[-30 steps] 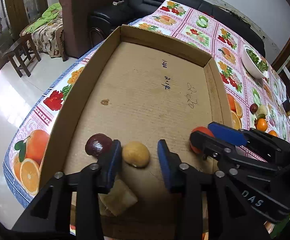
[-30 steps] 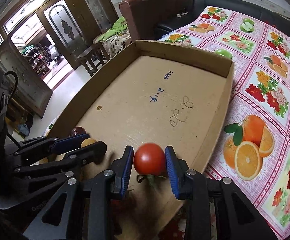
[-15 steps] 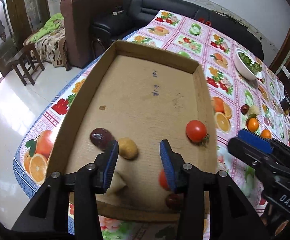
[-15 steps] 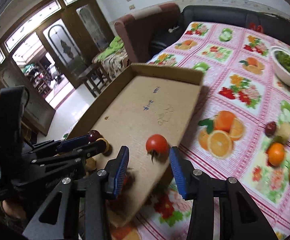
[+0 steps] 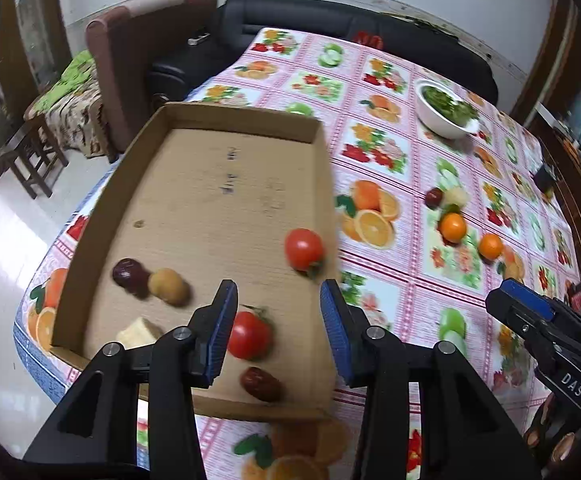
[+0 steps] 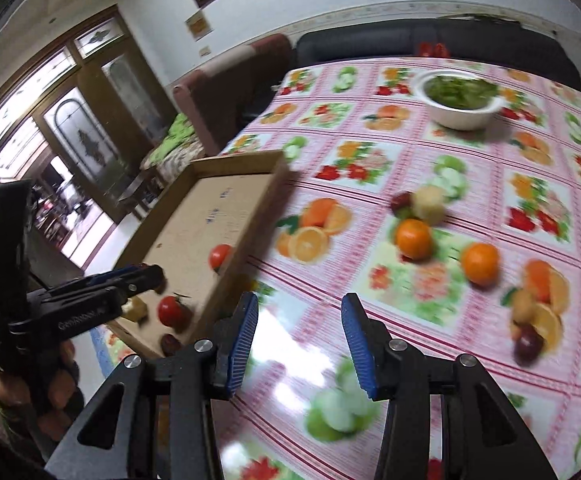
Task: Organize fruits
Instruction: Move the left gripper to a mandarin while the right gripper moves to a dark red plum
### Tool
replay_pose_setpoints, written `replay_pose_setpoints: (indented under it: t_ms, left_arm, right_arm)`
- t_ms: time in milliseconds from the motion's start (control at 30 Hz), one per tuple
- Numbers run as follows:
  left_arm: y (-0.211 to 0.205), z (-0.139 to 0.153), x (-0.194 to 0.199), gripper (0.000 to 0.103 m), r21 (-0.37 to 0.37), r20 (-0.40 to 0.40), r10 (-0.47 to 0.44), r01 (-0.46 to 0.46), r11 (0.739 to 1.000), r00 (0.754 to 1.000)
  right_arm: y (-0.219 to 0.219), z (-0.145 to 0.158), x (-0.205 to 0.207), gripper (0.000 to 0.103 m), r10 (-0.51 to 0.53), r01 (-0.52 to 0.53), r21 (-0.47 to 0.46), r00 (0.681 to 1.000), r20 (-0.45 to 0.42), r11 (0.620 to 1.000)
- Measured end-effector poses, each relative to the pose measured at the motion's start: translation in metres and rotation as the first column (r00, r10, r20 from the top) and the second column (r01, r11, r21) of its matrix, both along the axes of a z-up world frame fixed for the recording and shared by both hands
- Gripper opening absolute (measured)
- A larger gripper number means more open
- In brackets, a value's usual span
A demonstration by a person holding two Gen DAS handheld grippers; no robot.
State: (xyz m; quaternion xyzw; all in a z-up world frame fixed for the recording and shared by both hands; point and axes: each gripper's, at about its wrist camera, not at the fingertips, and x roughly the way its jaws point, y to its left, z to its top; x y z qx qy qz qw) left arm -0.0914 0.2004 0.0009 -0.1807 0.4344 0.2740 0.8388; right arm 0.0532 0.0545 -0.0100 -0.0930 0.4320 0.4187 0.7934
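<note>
A shallow cardboard box (image 5: 102,216) lies on the table. In it are two red tomatoes (image 5: 303,249) (image 5: 249,335), a dark plum (image 5: 129,274), a yellow fruit (image 5: 167,286), a dark red date (image 5: 259,384) and a pale chunk (image 5: 138,332). My left gripper (image 5: 276,330) is open and empty above the box's near end. My right gripper (image 6: 299,344) is open and empty over the tablecloth, right of the box (image 6: 246,208). Two oranges (image 6: 413,238) (image 6: 480,263), a pale fruit (image 6: 427,202) and a dark fruit (image 6: 527,345) lie loose on the table.
A white bowl of greens (image 6: 459,98) stands at the far side of the table. The fruit-print tablecloth (image 6: 410,292) covers the table. A brown armchair (image 5: 138,48) and a black sofa (image 5: 310,16) stand behind it. A wooden stool (image 5: 30,152) stands on the floor at left.
My right gripper let go of the tomato in the box, drew back and swung right over the tablecloth. My left gripper drew back and up from the plum and yellow fruit.
</note>
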Motion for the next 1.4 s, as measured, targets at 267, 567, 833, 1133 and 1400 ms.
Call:
replay_pose_setpoints:
  t_ms: [267, 567, 833, 1133, 1400]
  left_arm:
    - [-0.030, 0.001, 0.015, 0.047, 0.009, -0.015, -0.055, 0.055, 0.998, 0.998]
    - [-0.050, 0.000, 0.025, 0.047, 0.021, -0.035, -0.086, 0.087, 0.996, 0.996]
    - [-0.058, -0.005, 0.030, 0.047, 0.016, -0.051, -0.102, 0.103, 0.995, 0.994]
    - [-0.062, -0.008, 0.031, 0.047, 0.006, -0.058, -0.113, 0.114, 0.994, 0.992]
    - [-0.071, -0.014, 0.034, 0.047, -0.011, -0.064, -0.140, 0.140, 0.990, 0.988]
  right_arm:
    - [-0.055, -0.004, 0.009, 0.046, -0.110, 0.110, -0.016, 0.994, -0.001, 0.994]
    - [-0.092, -0.007, 0.018, 0.046, -0.177, 0.176, -0.009, 0.984, -0.012, 0.984]
    - [-0.104, -0.015, 0.021, 0.046, -0.197, 0.197, -0.013, 0.980, -0.034, 0.980]
    - [-0.109, -0.017, 0.022, 0.046, -0.208, 0.208, -0.016, 0.977, -0.037, 0.978]
    - [-0.115, -0.019, 0.022, 0.049, -0.221, 0.220, -0.020, 0.975, -0.039, 0.975]
